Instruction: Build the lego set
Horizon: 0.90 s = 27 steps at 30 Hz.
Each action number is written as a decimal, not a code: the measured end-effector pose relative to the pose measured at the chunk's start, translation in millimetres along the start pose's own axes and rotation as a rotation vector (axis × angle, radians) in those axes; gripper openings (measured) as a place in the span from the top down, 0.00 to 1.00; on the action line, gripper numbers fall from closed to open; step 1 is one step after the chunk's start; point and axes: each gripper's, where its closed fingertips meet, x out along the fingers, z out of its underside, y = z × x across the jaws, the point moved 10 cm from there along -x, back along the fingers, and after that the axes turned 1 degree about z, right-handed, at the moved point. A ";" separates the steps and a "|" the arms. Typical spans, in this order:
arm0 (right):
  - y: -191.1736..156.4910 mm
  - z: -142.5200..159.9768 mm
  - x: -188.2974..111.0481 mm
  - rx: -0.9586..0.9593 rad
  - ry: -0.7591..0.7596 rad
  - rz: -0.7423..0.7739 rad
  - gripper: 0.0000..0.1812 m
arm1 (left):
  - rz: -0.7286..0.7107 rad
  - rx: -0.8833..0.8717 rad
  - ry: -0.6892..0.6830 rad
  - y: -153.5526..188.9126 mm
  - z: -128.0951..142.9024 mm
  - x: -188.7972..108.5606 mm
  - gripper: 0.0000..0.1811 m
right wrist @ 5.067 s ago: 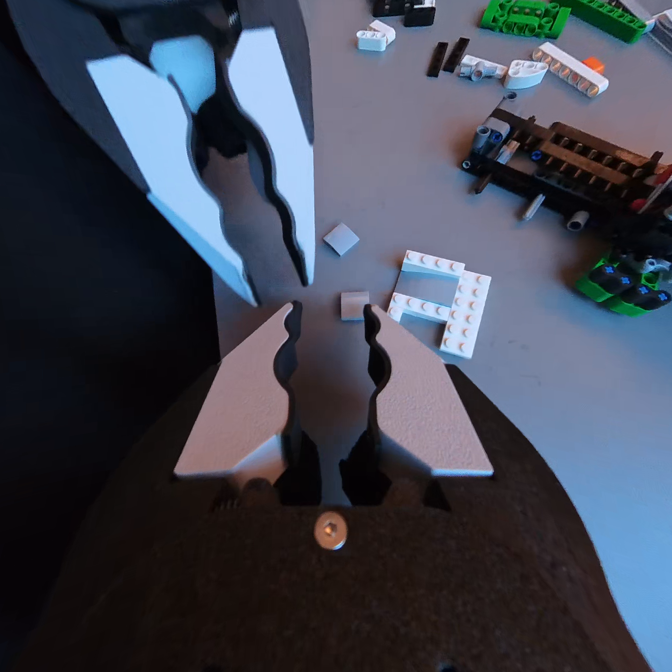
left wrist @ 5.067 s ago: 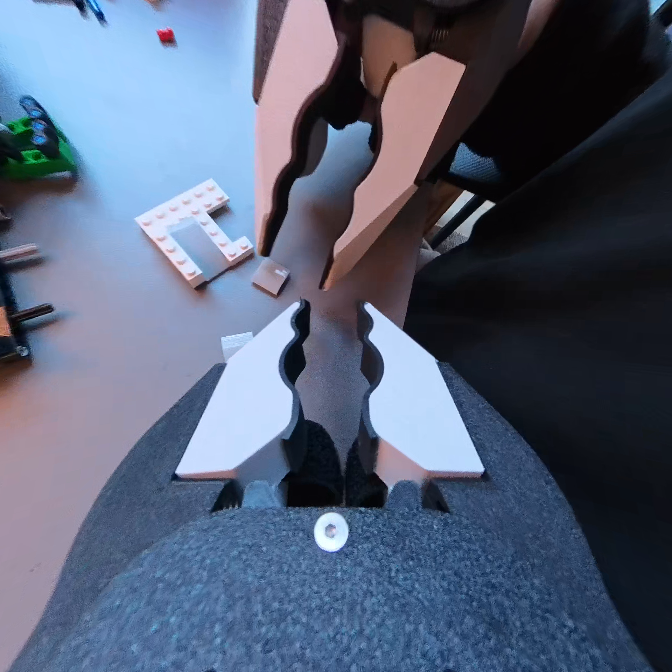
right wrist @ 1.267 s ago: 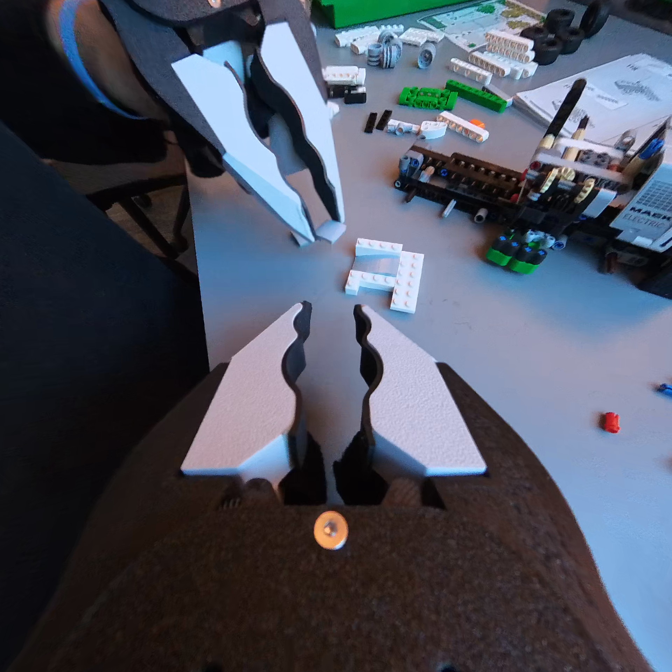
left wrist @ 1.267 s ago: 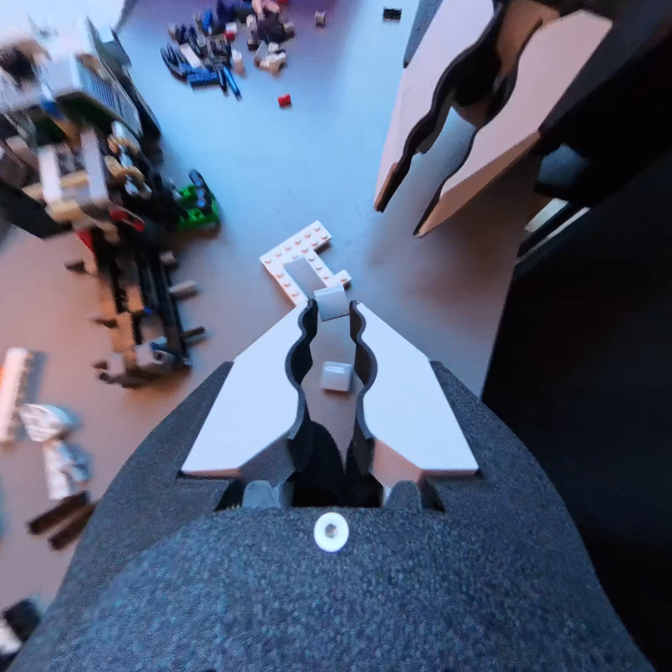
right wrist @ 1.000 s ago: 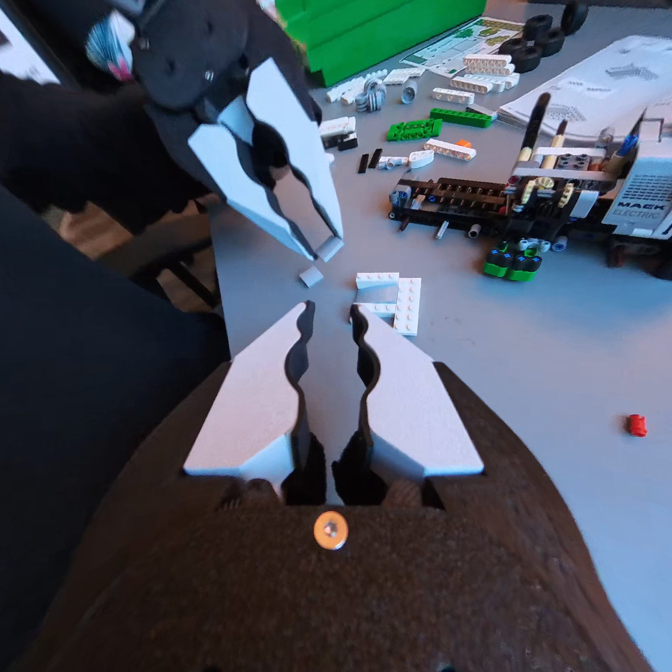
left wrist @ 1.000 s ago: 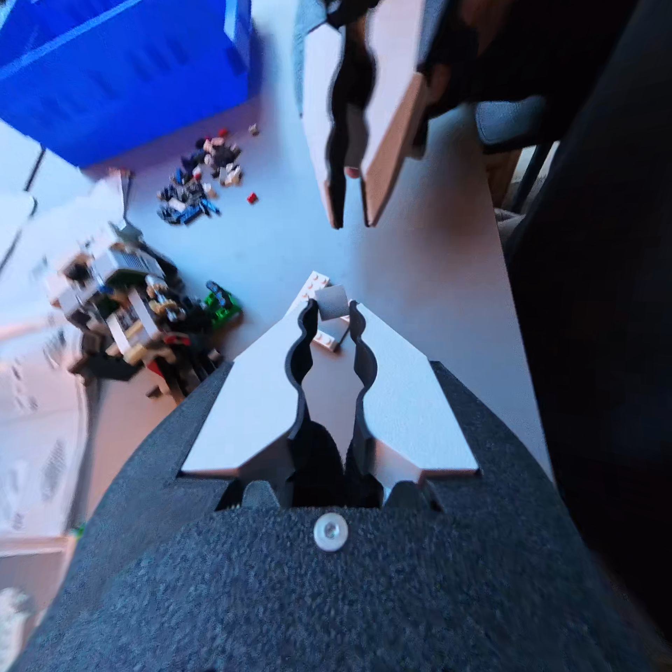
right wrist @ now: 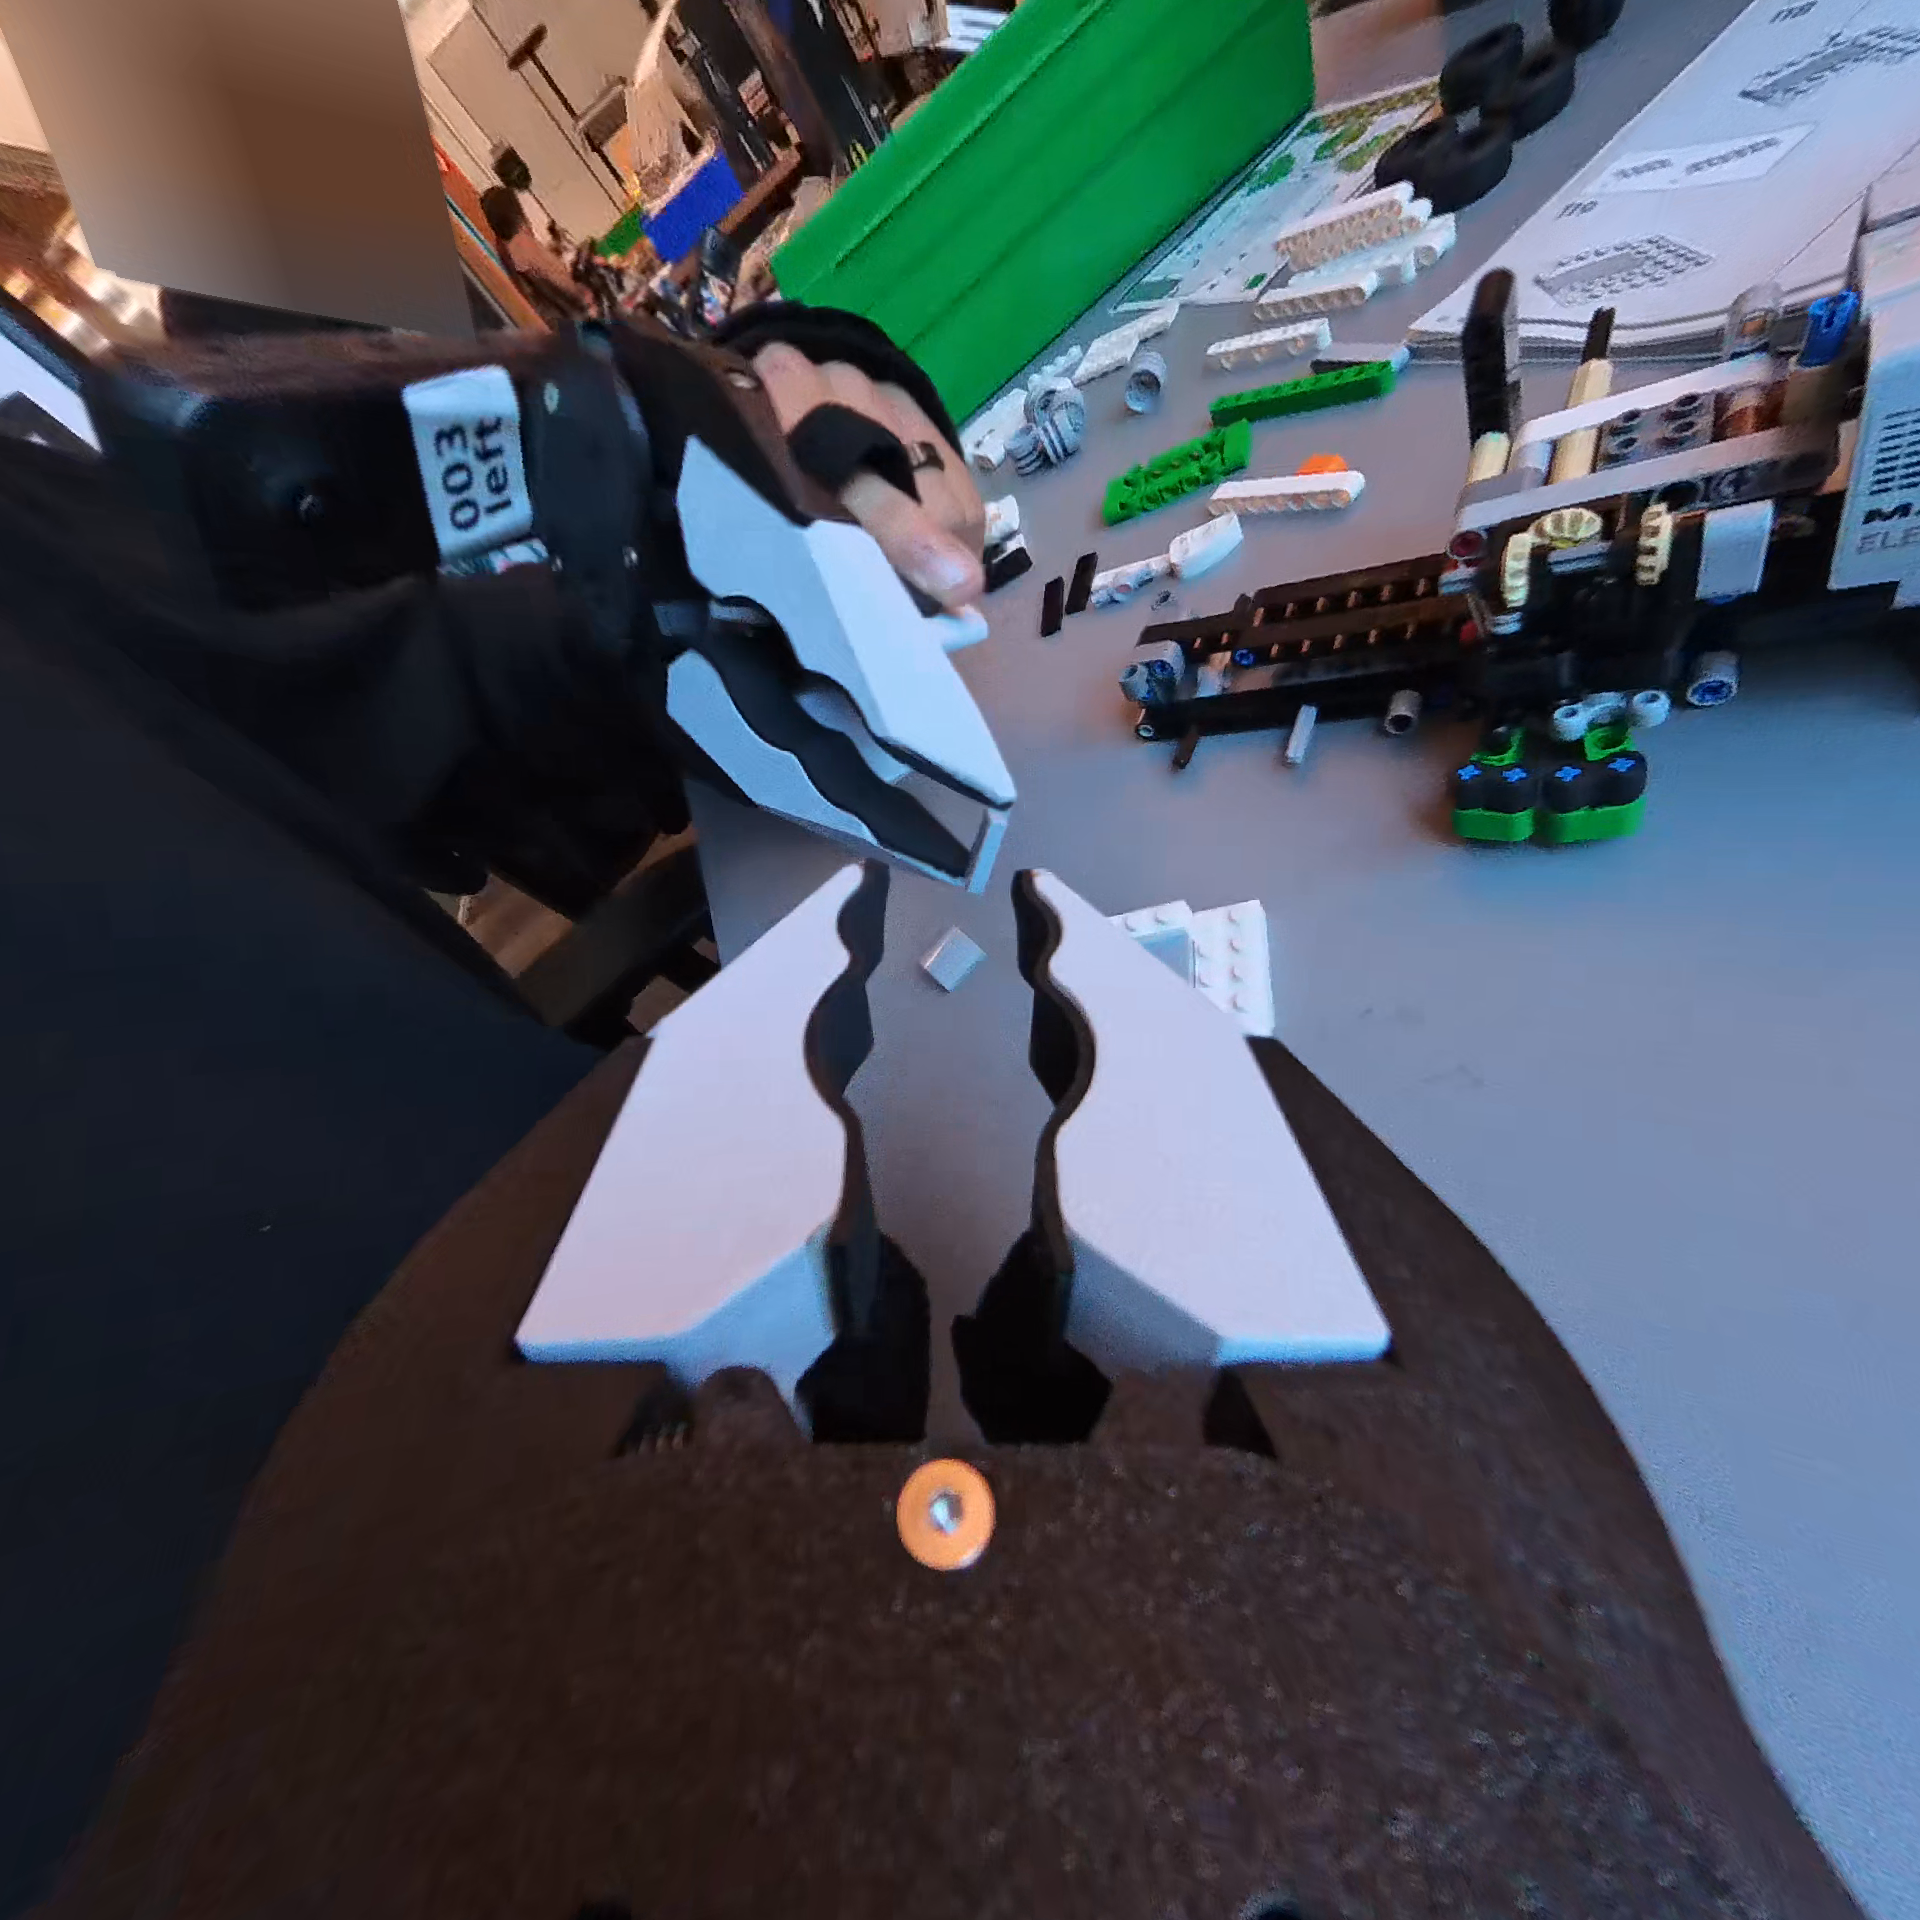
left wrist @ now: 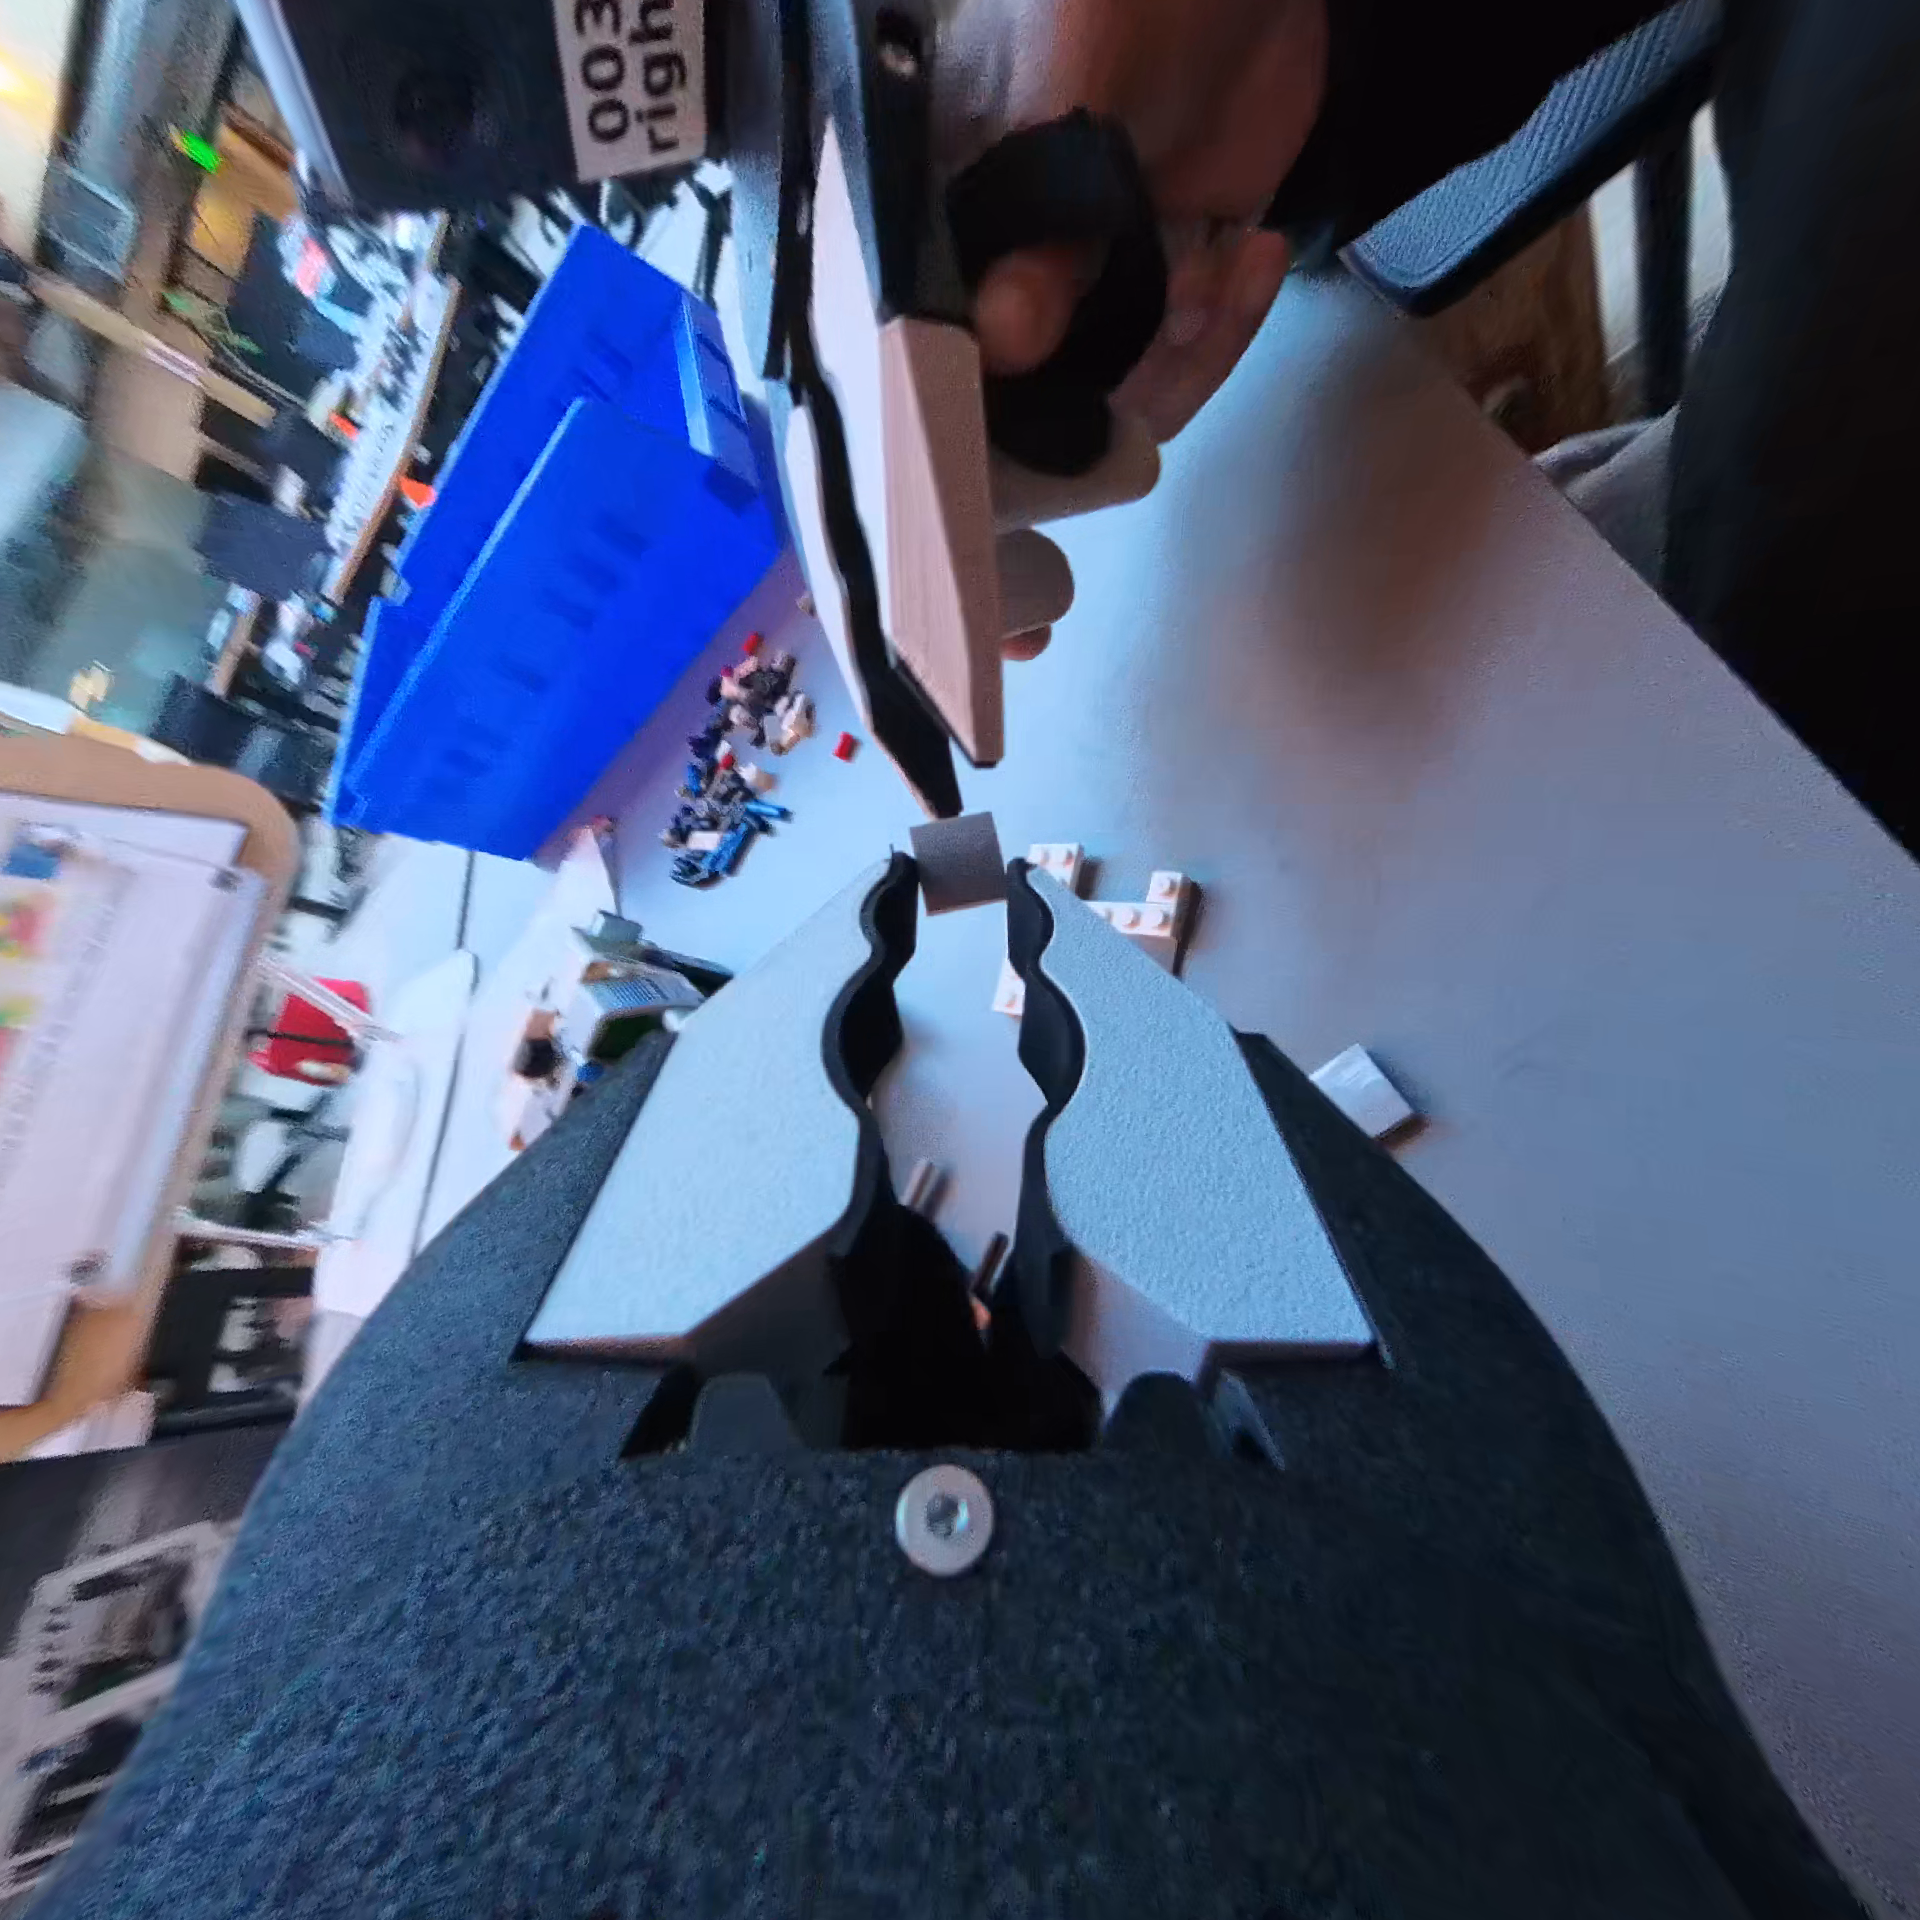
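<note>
Since a second ago we have lifted the left gripper off the table, clamped at its tips on the grey tile; the right gripper hangs open and empty just opposite — tip to tip. Below both lies the white plate. We should align the tile squarely over its studs — then press straight down.

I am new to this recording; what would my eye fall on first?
First, the small grey tile pinched at the tips of the left tool, lifted above the table. Next, the open right tool facing it closely. Behind, a half-built dark model beside scattered white and green pieces.
</note>
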 end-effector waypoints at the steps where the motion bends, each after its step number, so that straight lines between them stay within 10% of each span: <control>1: -0.9 0.3 -0.5 -0.014 0.007 0.008 0.88 | -0.014 0.042 0.000 1.5 -2.4 -0.1 0.91; 12: -0.2 7.1 2.5 -0.078 -0.001 0.107 0.99 | -0.056 0.107 -0.081 10.9 -4.8 10.0 0.86; 18: -5.6 14.4 -4.1 -0.266 -0.030 0.238 0.99 | 0.264 -0.314 -0.180 2.5 22.6 23.0 0.62; 27: 11.7 25.8 -7.4 0.034 -0.055 0.141 0.99 | 0.483 -0.387 -0.223 -13.3 29.6 47.8 0.64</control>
